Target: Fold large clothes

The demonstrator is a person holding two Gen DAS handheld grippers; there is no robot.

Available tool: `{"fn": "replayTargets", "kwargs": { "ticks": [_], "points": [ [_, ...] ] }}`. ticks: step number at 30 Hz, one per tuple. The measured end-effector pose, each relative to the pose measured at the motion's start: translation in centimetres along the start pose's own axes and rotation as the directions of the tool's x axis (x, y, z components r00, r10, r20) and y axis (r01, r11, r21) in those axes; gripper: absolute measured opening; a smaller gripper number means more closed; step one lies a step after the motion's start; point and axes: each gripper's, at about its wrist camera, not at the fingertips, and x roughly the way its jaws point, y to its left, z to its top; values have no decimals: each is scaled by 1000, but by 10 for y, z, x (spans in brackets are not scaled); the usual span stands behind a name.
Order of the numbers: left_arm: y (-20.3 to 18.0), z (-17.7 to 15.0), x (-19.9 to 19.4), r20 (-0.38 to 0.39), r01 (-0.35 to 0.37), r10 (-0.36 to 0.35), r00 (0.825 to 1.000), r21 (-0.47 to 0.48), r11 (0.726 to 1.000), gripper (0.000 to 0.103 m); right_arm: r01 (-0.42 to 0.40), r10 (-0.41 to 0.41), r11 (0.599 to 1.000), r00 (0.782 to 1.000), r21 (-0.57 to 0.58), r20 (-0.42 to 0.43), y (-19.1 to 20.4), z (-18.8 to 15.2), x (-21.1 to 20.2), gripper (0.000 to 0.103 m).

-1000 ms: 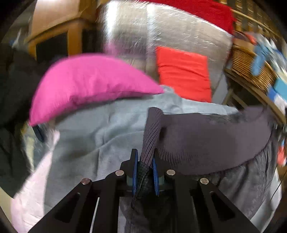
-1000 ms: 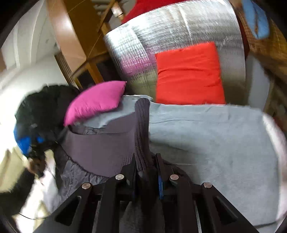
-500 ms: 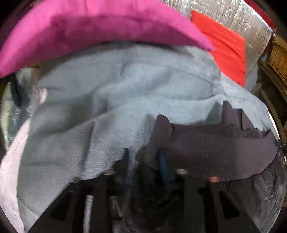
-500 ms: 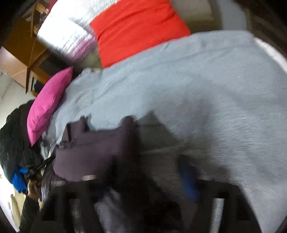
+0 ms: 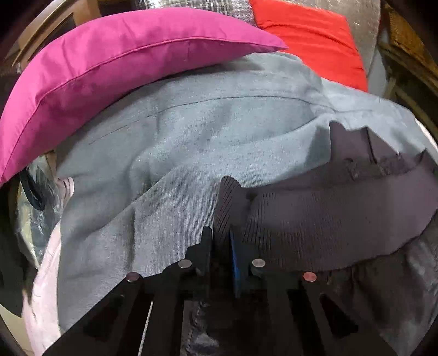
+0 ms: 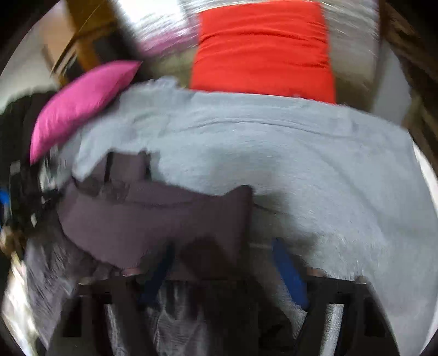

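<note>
Grey blanket (image 5: 191,150) covers the whole surface where the work is done; what lies under it, a bed or a sofa, I cannot tell.

Nearest to the cameras is the dark jacket (image 5: 328,219), one only. It lies on the near part of the blanket, with its ribbed hem (image 5: 287,235) stretched between the two tools and its shiny padded body hanging down towards the cameras. The left gripper (image 5: 221,238) has its jaws closed tight on a standing corner of this ribbed hem. The right gripper (image 6: 221,263) is seen in a blurred picture (the whole view is smeared); there its blue pads (image 6: 287,273) stand well apart, with the other corner of the hem between them but not pressed, so I judge that it holds nothing.

For the task, I think it is at the beginning: the jacket is being laid out flat along its hem. No fold is visible in it, and the sleeves are not visible. The folding itself is left to do.

Farther away, at the blanket's far left edge, rests one magenta pillow (image 5: 109,60). Behind the blanket is one red cushion (image 5: 309,35), and it leans on a silver quilted sheet (image 5: 366,24).
</note>
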Motion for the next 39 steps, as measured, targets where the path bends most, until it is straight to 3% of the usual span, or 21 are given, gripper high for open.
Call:
{"fn": "replayTargets", "kwargs": {
  "ticks": [3, 6, 7, 9, 11, 12, 13, 14, 15, 18, 21, 23, 26, 27, 28, 29, 30, 31, 34, 36, 39],
  "points": [
    [8, -1, 9, -16, -32, 32, 999, -39, 999, 11, 59, -59, 998, 998, -5, -7, -5, 5, -1, 13],
    [9, -5, 33, -60, -87, 82, 995, -77, 993, 12, 84, -80, 978, 996, 194, -28, -54, 3, 8, 7],
    [4, -3, 31, -51, -109, 106, 993, -59, 992, 12, 69, -58, 974, 997, 217, -55, -60, -5, 19, 7],
    [-4, 1, 22, -26, -138, 137, 990, -14, 990, 16, 81, -78, 979, 997, 189, -24, -52, -10, 15, 8],
    [-1, 2, 8, 6, -115, 115, 993, -44, 992, 21, 45, -51, 970, 998, 240, 20, -55, -8, 2, 13],
    [2, 2, -5, 34, -105, 108, 994, -77, 991, 30, 18, -31, 962, 999, 271, 45, -57, -8, -8, 30],
    [4, 1, -13, 47, -120, 124, 991, -91, 989, 33, 11, -31, 959, 998, 284, 63, -57, -8, -19, 73],
    [8, 0, -27, 70, -159, 168, 983, -113, 981, 42, 14, -37, 957, 996, 288, 75, -56, -9, -28, 92],
    [12, -2, -41, 101, -170, 183, 978, -131, 977, 48, 9, -41, 957, 994, 291, 102, -53, -10, -38, 98],
    [27, -19, -78, 148, -129, 150, 978, -140, 982, 60, -54, 3, 950, 986, 308, 164, -51, -22, -80, 98],
    [36, -55, -103, 145, -65, 83, 986, -124, 990, 64, -89, 52, 959, 989, 267, 141, -33, -44, -105, 98],
    [31, -77, -106, 116, -41, 53, 992, -106, 994, 64, -58, 38, 979, 994, 196, 104, -19, -60, -110, 98],
    [16, -95, -94, 74, -22, 29, 997, -87, 996, 64, -42, 31, 978, 998, 204, 61, -14, -74, -99, 92],
    [12, -100, -93, 68, -19, 24, 997, -76, 997, 63, -37, 30, 978, 999, 204, 36, -11, -76, -90, 78],
    [4, -103, -92, 72, -26, 30, 997, -48, 998, 55, -19, 18, 981, 1000, 193, 11, -9, -77, -84, 43],
    [-4, -104, -90, 68, -47, 49, 997, -25, 999, 23, 10, -6, 983, 1000, 184, -24, -6, -79, -77, 25],
    [-7, -105, -88, 34, -64, 65, 997, -20, 998, 1, 28, -22, 982, 999, 185, -34, -4, -81, -74, 18],
    [-7, -104, -87, 25, -54, 55, 998, -39, 998, 1, 41, -39, 985, 999, 169, -14, 1, -82, -79, 9],
    [-2, -105, -79, 25, -59, 61, 998, -93, 994, 0, 85, -93, 984, 995, 156, 44, 5, -85, -99, 9],
    [-6, -109, -57, -12, -95, 94, 996, -80, 992, 0, 123, -127, 977, 992, 174, 14, -6, -91, -87, 9],
    [-11, -108, -59, -7, -149, 149, 989, -64, 987, 0, 103, -99, 968, 995, 227, -32, -16, -104, -56, 11]
  ]
}}
